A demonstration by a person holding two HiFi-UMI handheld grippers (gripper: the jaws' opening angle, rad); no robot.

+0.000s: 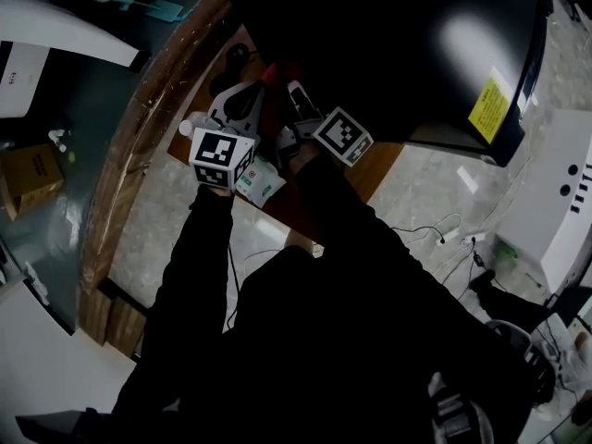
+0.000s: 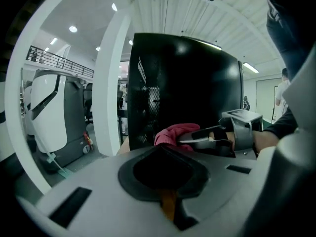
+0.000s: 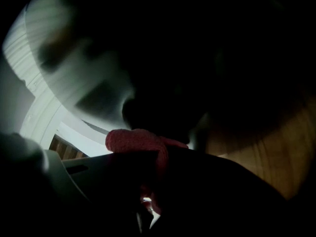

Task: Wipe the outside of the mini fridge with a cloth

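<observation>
The black mini fridge (image 1: 388,44) stands on a wooden table (image 1: 381,172); in the left gripper view the fridge (image 2: 187,83) fills the middle. A pink-red cloth (image 1: 276,70) lies against the fridge's lower side. My right gripper (image 1: 294,92) is shut on it; from the left gripper view I see the right gripper (image 2: 191,138) pinching the cloth (image 2: 173,132). In the right gripper view the cloth (image 3: 138,143) drapes over the dark right gripper (image 3: 148,201), close to the fridge. My left gripper (image 1: 240,98) hovers just left of the cloth; the left gripper (image 2: 165,171) has its jaws together with nothing in them.
A yellow label (image 1: 488,107) is on the fridge. A white packet (image 1: 259,181) and a small bottle (image 1: 190,128) lie on the table by my left gripper. A curved wooden edge (image 1: 139,155) runs at the left. Cables (image 1: 444,229) and a white cabinet (image 1: 564,192) are at the right.
</observation>
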